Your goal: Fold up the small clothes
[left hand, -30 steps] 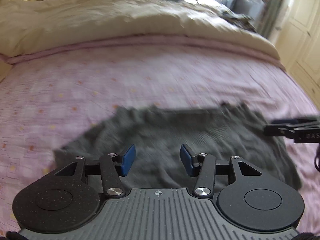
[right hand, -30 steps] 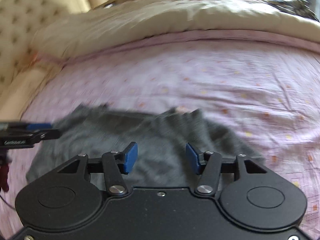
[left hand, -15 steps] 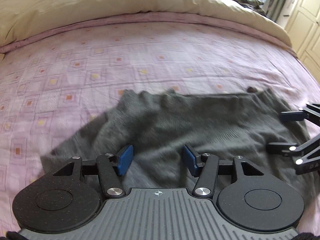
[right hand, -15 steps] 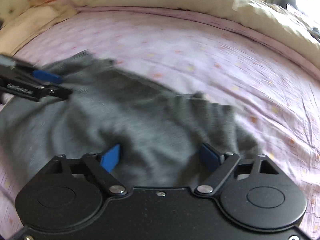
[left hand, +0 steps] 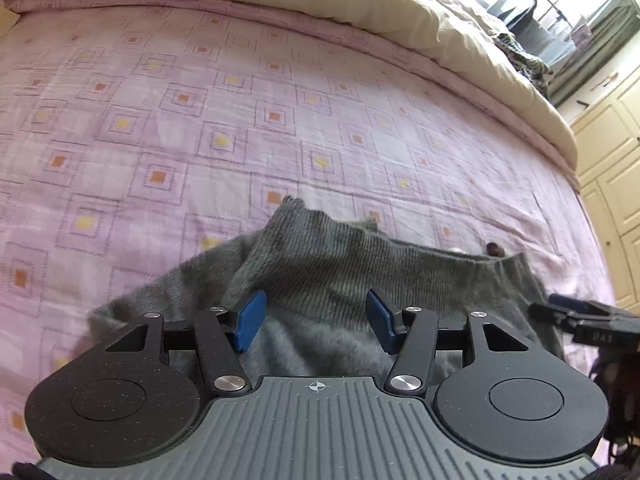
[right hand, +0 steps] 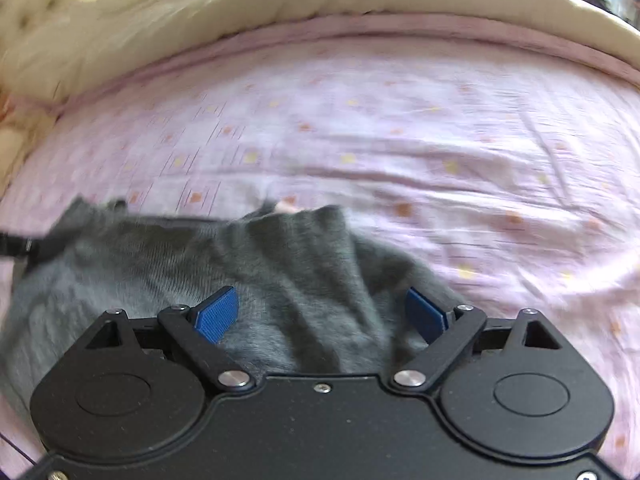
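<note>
I see both my left gripper point(left hand: 314, 317) and right gripper point(right hand: 322, 312) with fingers spread wide, empty, over the grey garment point(left hand: 320, 268) on the bed point(left hand: 200, 120).

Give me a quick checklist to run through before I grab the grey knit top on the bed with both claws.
1. Left claw open: ok, its blue pads stand wide apart.
2. Right claw open: ok, wide apart, nothing between the pads.
3. Grey knit top lying flat: not ok, one side is flopped over and bunched.
4. Fabric in front of each claw: ok, knit lies just ahead of both.
5. Pink bedspread around the top free for folding: ok in what shows.
6. Small dark object at the top's far edge: cannot tell what it is, or whether it is attached.
</note>
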Motion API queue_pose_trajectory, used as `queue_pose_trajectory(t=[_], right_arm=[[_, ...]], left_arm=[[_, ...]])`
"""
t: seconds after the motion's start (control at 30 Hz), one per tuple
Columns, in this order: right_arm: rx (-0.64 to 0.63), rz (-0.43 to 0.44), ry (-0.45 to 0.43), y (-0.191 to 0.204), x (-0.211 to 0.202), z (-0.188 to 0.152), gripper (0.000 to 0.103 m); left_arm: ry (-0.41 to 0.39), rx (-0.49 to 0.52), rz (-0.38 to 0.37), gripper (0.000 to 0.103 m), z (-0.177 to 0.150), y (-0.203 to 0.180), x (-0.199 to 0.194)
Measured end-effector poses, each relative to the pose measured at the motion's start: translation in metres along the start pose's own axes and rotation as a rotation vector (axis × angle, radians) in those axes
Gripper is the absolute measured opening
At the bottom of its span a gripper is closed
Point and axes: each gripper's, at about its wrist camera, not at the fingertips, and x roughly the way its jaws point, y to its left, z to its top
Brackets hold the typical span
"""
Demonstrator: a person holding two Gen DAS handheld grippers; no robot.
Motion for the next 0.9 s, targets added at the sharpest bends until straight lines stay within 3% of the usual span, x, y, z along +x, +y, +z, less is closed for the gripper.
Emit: queue_pose_trajectory(t=[0.1, 0.17, 0.27, 0.4, 0.57, 0.6, 0.73, 0.9], right_arm=[[-0.052, 0.007, -0.036, 0.01, -0.017, -0.003, 0.092], [-0.13, 0.034, -0.048, 0.031, -0.024, -0.006, 0.093], [-0.253, 0.086, -0.048, 0.068, -0.026, -0.012, 0.095], [-0.376, 0.128, -0.018, 0.112, -0.015, -0.019, 0.095], [-0.515, 0.057, 0.06, 0.139, 0.024, -0.019, 0.099], [-0.513, 0.05, 0.068, 0.137, 0.03, -0.016, 0.103], [-0.382, -0.014, 0.063, 0.118, 0.036, 0.008, 0.102], [-0.196, 0.013, 0.006, 0.086, 0.007, 0.016, 0.102]], left_arm=[[-0.012, 0.069, 0.057, 0.057, -0.011, -0.009, -0.015], [-0.012, 0.106, 0.072, 0.063, -0.021, -0.013, -0.018], [-0.019, 0.142, 0.101, 0.063, -0.036, -0.017, -0.019], [-0.032, 0.087, 0.141, 0.064, -0.042, -0.004, -0.018], [-0.044, 0.026, 0.218, 0.064, -0.036, 0.016, -0.021], [-0.045, 0.025, 0.23, 0.064, -0.035, 0.017, -0.022], [-0.06, 0.018, 0.27, 0.067, -0.036, 0.015, -0.033], [-0.088, 0.031, 0.275, 0.076, -0.05, -0.003, -0.052]])
